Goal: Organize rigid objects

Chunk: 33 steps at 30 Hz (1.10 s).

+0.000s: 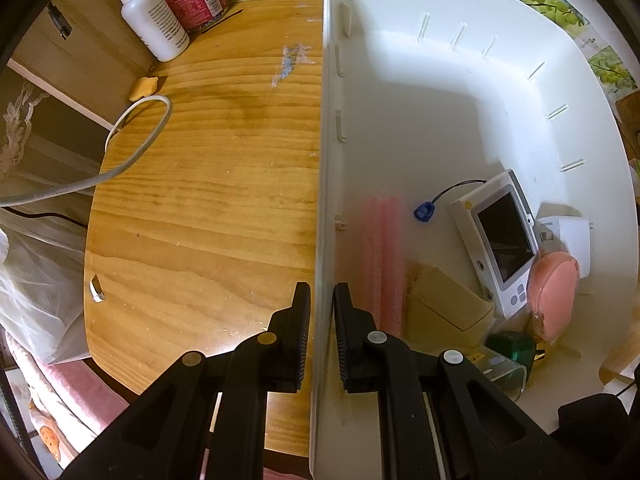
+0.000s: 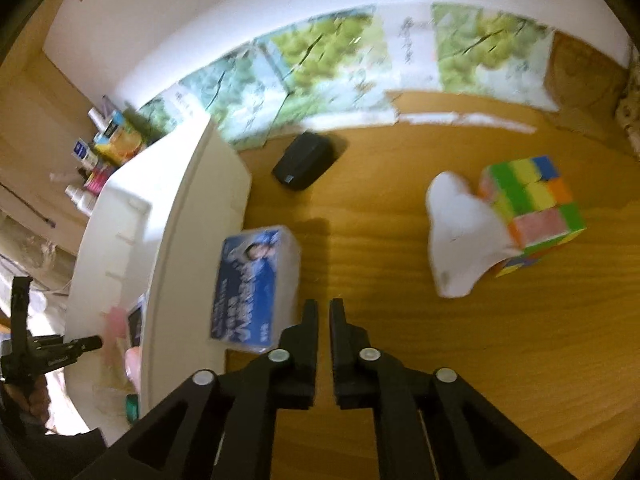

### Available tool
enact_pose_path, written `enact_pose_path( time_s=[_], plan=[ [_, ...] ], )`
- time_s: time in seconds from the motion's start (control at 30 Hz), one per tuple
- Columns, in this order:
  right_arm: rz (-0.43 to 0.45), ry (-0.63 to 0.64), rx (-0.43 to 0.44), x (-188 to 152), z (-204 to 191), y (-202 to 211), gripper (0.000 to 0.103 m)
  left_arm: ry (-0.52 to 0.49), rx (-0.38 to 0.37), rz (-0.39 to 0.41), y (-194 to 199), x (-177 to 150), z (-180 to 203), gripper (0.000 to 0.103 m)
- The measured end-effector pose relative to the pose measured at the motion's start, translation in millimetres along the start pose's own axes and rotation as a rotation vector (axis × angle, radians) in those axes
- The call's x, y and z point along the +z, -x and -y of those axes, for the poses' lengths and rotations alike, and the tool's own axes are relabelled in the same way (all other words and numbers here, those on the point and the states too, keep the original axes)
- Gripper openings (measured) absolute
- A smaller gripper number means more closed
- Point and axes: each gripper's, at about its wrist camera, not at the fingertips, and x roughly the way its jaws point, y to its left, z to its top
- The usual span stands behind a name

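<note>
Left wrist view: left tongs (image 1: 322, 312) nearest, pointing straight down, clenched on the upright wall of the white bin (image 1: 326, 160), table (image 1: 208, 200) to one side. Right wrist view: right tongs (image 2: 324, 320) closed and empty above the table; blue-labelled box (image 2: 256, 288) just left of the tips, long axis running away, beside the bin; colour cube (image 2: 536, 208) well apart, right.
</note>
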Motion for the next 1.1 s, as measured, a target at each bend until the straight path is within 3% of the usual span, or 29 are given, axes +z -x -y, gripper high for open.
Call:
enact_pose_path(
  time_s=[0.07, 0.17, 0.23, 0.37, 0.53, 0.8, 1.03, 1.1],
  plan=[
    [0.042, 0.002, -0.037, 0.3, 1.9, 6.3, 0.017, 0.002, 0.001, -0.004, -0.6, 1.1, 1.4, 0.010],
    [0.090, 0.008, -0.080, 0.4, 5.0, 12.4, 0.037, 0.004, 0.001, -0.011, -1.9, 3.5, 3.0, 0.008],
    [0.114, 0.018, -0.097, 1.5, 5.4, 15.4, 0.042, 0.008, -0.001, -0.017, -2.6, 5.9, 2.9, 0.008],
    [0.111, 0.068, -0.034, 3.9, -5.5, 11.6, 0.057, 0.012, -0.014, -0.022, -4.4, 9.1, 0.2, 0.009],
    [0.076, 0.149, -0.006, 6.6, -27.2, -0.5, 0.061, 0.033, 0.018, -0.021, -6.2, 16.8, -5.8, 0.012],
    [0.004, 0.165, 0.053, 6.2, -44.2, -21.3, 0.069, 0.049, 0.016, -0.025, -5.7, 25.0, -10.3, 0.013],
    [-0.061, 0.170, 0.046, 3.3, -54.6, -38.1, 0.070, 0.041, 0.052, -0.010, -8.1, 43.1, -19.0, 0.015],
    [-0.074, 0.165, 0.048, 3.2, -56.1, -40.7, 0.074, 0.036, 0.054, -0.006, -8.8, 45.9, -21.2, 0.015]
  ],
)
